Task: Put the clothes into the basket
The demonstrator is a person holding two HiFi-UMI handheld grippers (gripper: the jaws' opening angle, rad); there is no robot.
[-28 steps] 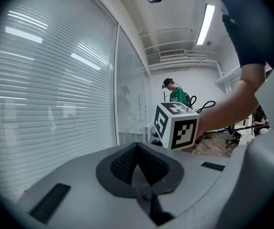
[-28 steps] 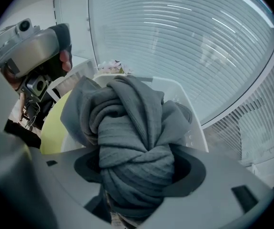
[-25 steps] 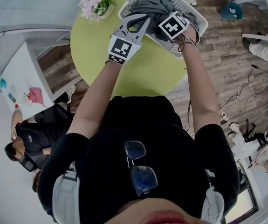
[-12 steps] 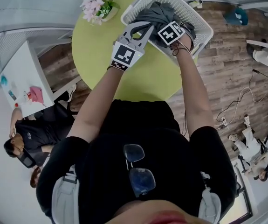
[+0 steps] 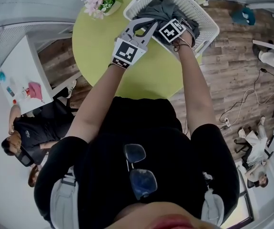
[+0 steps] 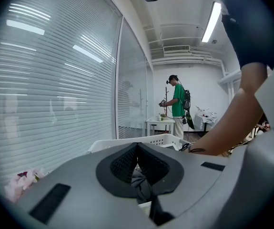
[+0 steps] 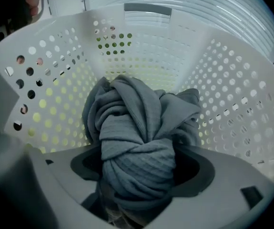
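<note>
Perforated white basket (image 5: 209, 28), pink flowers (image 5: 98, 1) nearby, rings twisted ribbed grey clothes (image 7: 137, 137). Right claw (image 7: 141, 170), just opening, straddles them; left claw (image 6: 137, 147) closed.

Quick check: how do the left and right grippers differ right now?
Jaws: the left gripper's tips are together. The right gripper's stand wide and have just been opening, with the grey garment between them.
Pose: the left gripper points nearly level toward the basket. The right gripper points steeply down inside it.
Shared: both are at the basket.
</note>
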